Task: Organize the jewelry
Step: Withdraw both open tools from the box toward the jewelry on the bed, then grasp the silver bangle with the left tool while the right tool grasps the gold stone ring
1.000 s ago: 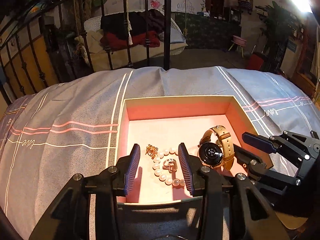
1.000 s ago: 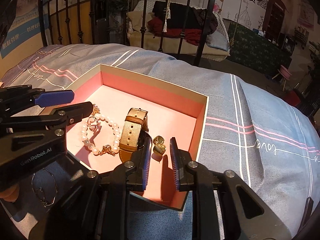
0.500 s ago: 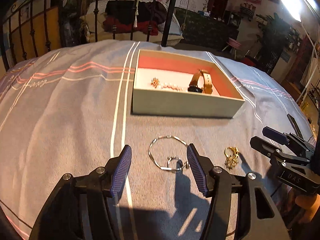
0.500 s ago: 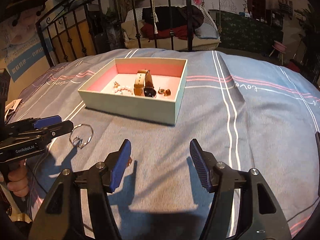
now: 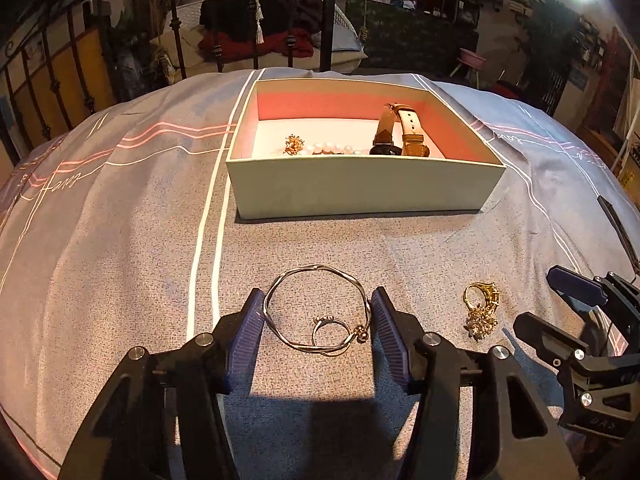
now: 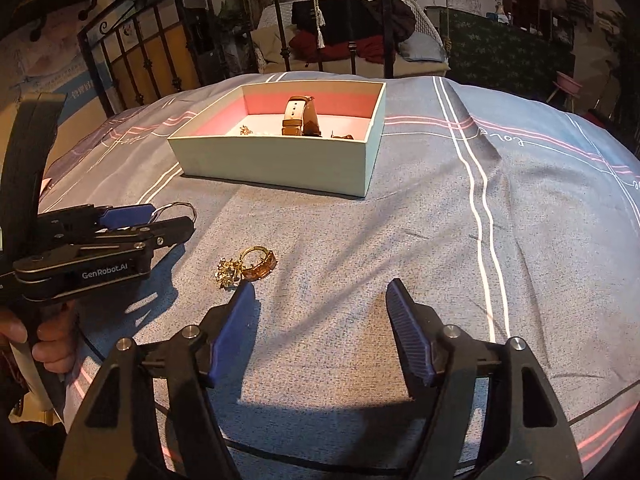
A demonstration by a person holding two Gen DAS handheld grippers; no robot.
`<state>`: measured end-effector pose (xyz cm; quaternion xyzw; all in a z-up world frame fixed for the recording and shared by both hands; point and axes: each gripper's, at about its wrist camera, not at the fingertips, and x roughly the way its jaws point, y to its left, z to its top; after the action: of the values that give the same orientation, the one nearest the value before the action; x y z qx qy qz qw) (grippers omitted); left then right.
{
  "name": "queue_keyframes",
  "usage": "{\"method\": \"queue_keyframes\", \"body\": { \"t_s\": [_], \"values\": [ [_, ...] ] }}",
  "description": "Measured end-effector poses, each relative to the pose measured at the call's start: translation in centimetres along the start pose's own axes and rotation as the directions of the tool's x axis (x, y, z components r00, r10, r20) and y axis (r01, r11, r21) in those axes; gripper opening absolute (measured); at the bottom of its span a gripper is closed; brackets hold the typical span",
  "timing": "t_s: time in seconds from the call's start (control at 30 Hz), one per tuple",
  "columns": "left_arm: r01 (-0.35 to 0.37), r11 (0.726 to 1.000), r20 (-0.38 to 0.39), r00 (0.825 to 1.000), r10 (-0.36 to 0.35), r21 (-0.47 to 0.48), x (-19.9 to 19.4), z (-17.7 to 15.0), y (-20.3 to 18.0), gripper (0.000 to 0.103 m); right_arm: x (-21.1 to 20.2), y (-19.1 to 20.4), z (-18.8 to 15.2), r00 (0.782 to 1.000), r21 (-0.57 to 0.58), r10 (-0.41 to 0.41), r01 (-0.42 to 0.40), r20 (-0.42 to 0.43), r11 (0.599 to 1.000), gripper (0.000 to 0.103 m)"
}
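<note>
A pale box with a pink inside sits on the bedspread; it holds a tan-strap watch, a pearl bracelet and a gold charm. The box also shows in the right wrist view. My left gripper is open, its fingers either side of a silver bangle with a small ring on it. A gold ring cluster lies to the right, also in the right wrist view. My right gripper is open and empty, just right of the gold rings.
The grey-blue bedspread with white and pink stripes covers the bed. A black iron bed rail stands behind the box. The left gripper shows at the left of the right wrist view.
Both grippers have drawn back from the box to the near bedspread. My left gripper has come down around the silver bangle. My right gripper has opened wide and lowered beside the gold rings.
</note>
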<state>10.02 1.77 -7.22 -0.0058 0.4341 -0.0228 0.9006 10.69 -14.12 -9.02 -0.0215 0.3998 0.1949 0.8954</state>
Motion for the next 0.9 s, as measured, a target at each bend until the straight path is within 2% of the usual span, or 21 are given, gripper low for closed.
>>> {"method": "queue_keyframes", "body": {
  "t_s": [0.3,0.9],
  "values": [
    [0.048,0.990,0.107,0.994,-0.033,-0.136,-2.3,-0.3,2.1,0.053,0.9,0.8,0.5,0.997,-0.062,-0.057,0.054,-0.044,0.997,0.070],
    [0.063,0.987,0.081,0.995,-0.051,-0.147,-1.5,-0.8,2.0,0.054,2.8,3.1,2.6,0.994,-0.150,-0.080,0.067,-0.081,0.986,0.070]
  ]
}}
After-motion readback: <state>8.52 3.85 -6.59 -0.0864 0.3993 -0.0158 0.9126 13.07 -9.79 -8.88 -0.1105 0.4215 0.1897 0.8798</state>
